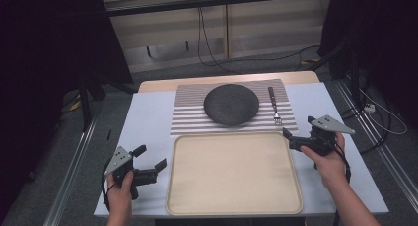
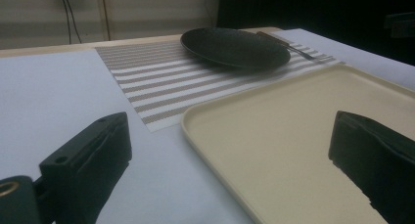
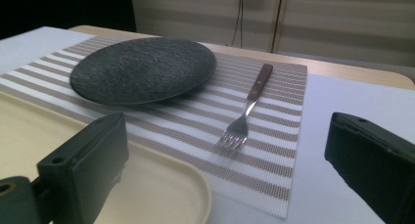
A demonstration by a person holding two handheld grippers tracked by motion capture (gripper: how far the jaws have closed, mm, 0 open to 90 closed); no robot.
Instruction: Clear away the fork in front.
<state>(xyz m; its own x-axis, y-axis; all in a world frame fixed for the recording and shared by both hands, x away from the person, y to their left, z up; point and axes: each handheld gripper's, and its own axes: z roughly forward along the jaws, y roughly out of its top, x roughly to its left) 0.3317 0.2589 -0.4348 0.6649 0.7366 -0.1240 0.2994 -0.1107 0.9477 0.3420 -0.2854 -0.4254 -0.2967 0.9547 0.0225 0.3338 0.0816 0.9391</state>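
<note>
Held both the left gripper (image 1: 154,157) and right gripper (image 1: 297,129) with jaws wide apart and empty, tray (image 2: 274,136) corner between the left jaws, fork (image 3: 244,111) lying ahead between the right jaws.

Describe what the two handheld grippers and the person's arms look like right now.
Both the left gripper and the right gripper are black, each with two blocky black jaws and a grey three-cornered plate with small dark dots on top. A dark cable loops by each wrist. The left hand and right hand are ungloved; forearms are bare, no sleeves visible.
</note>
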